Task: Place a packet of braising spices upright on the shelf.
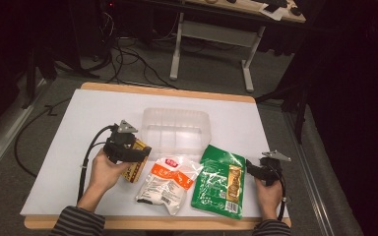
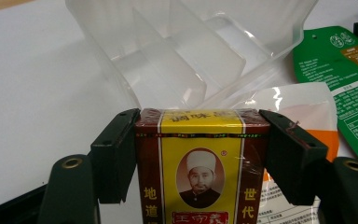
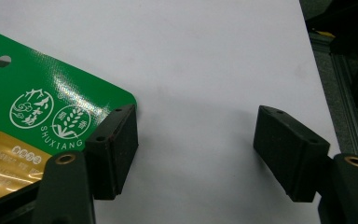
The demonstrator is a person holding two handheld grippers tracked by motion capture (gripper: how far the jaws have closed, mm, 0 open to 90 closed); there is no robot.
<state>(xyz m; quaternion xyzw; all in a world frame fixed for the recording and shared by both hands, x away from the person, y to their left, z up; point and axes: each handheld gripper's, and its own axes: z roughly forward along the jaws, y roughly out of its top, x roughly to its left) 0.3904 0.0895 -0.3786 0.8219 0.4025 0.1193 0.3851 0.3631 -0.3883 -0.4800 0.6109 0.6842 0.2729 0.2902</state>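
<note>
The left hand (image 1: 106,169) holds the black 2-jaw left gripper (image 2: 200,140), its jaws clamped on the sides of a yellow-and-brown carton (image 2: 200,163). The right hand (image 1: 268,194) holds the black right gripper (image 3: 196,140), jaws spread apart with nothing between them.

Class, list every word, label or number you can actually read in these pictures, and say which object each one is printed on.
"SHUXIANG", in white, beside two round white emblems: on the green packet.
"地道" and "世代", in yellow characters: on the yellow-and-brown box clamped in the left hand-held gripper.
The box's top line and its red bottom banner: not clear enough to read.
Fine print on the green packet and on the white-and-orange pouch: too small to read.
</note>
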